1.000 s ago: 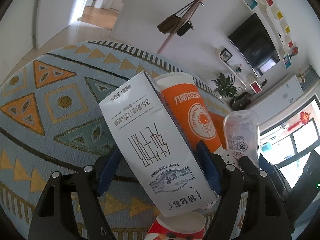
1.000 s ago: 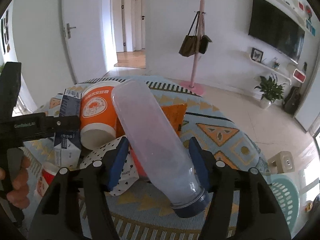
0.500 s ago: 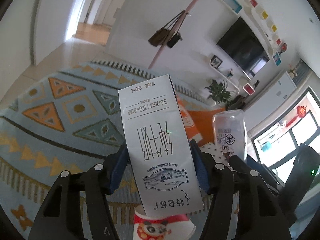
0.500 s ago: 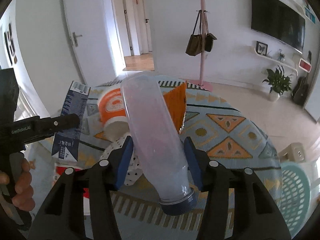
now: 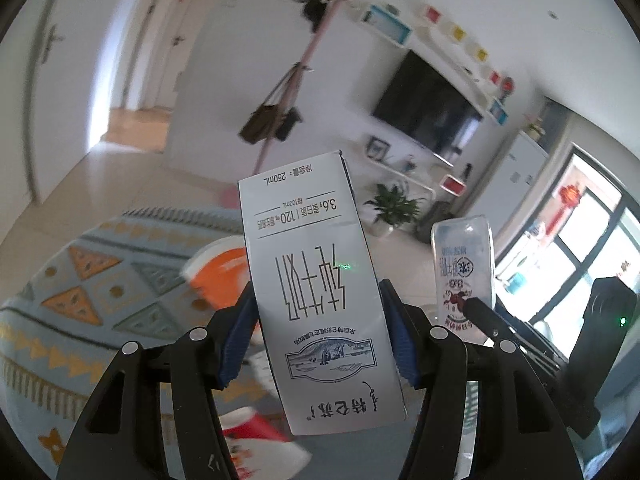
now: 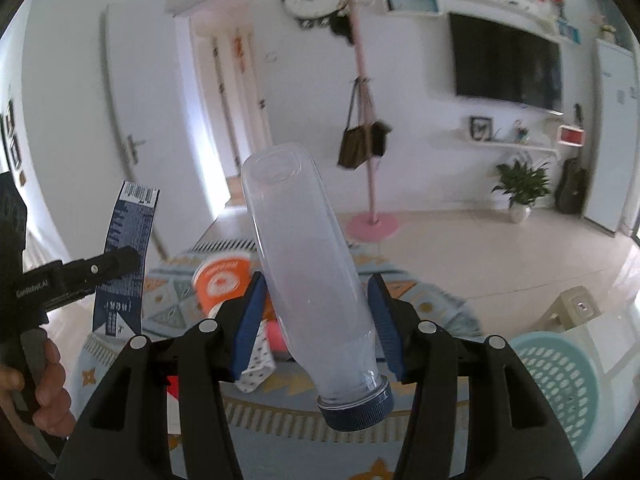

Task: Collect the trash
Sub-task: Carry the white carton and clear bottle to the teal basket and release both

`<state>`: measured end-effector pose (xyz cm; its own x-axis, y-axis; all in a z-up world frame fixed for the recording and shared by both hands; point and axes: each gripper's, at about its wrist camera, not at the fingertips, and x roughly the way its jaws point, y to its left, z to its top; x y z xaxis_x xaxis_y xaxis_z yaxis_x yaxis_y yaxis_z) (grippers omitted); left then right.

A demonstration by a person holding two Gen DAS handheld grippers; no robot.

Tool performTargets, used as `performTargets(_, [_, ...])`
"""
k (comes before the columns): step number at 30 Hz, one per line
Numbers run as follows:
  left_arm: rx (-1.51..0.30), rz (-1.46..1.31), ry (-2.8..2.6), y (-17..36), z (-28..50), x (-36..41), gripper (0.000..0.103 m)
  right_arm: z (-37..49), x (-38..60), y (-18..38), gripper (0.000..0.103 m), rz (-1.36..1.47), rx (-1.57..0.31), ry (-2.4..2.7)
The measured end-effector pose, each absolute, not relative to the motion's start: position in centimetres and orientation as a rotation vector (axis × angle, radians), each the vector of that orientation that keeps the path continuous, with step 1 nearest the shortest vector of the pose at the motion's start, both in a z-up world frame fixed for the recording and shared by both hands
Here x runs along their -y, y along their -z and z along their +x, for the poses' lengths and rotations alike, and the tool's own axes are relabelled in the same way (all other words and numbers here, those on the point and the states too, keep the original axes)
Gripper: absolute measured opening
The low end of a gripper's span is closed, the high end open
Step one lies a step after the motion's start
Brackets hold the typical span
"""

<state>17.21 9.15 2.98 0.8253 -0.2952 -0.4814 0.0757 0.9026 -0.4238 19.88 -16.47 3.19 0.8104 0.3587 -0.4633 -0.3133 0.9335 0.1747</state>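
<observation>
My left gripper (image 5: 318, 320) is shut on a white milk carton (image 5: 308, 264) with dark print, held up above the rug, its far end pointing away. My right gripper (image 6: 314, 316) is shut on a clear plastic bottle (image 6: 304, 264) with a blue cap (image 6: 356, 410) at the near end. The bottle (image 5: 464, 268) also shows at the right of the left wrist view, and the carton (image 6: 126, 256) at the left of the right wrist view. An orange paper cup (image 6: 222, 282) lies on the rug below, and a red cup (image 5: 256, 436) lies under the carton.
A patterned rug (image 5: 92, 292) covers the floor. A dotted white paper piece (image 6: 256, 364) lies beside the orange cup. A mint plastic basket (image 6: 556, 380) stands at the right of the rug. A pink coat stand (image 6: 366, 148) with bags rises behind. A hand (image 6: 36, 384) holds the left gripper's handle.
Both grippers have closed on their items and lifted them off the rug. The carton has rolled more upright in view, and the trash left on the rug has dropped lower and farther away.
</observation>
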Motion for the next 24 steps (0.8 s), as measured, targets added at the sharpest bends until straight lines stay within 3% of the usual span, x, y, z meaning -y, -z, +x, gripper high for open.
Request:
performTargets(11, [-0.558,-0.265,0.378,-4.9,19.9,2.3,0.058,18.6,26.8,-3.3,0.049,0.156,-0.474,-0.118])
performTargets(24, [-0.748,-0.134,0.556,2.1,25.1,16.6,0.058,20.4,39.5,7.8,0.049,0.398,-0.748,0.171])
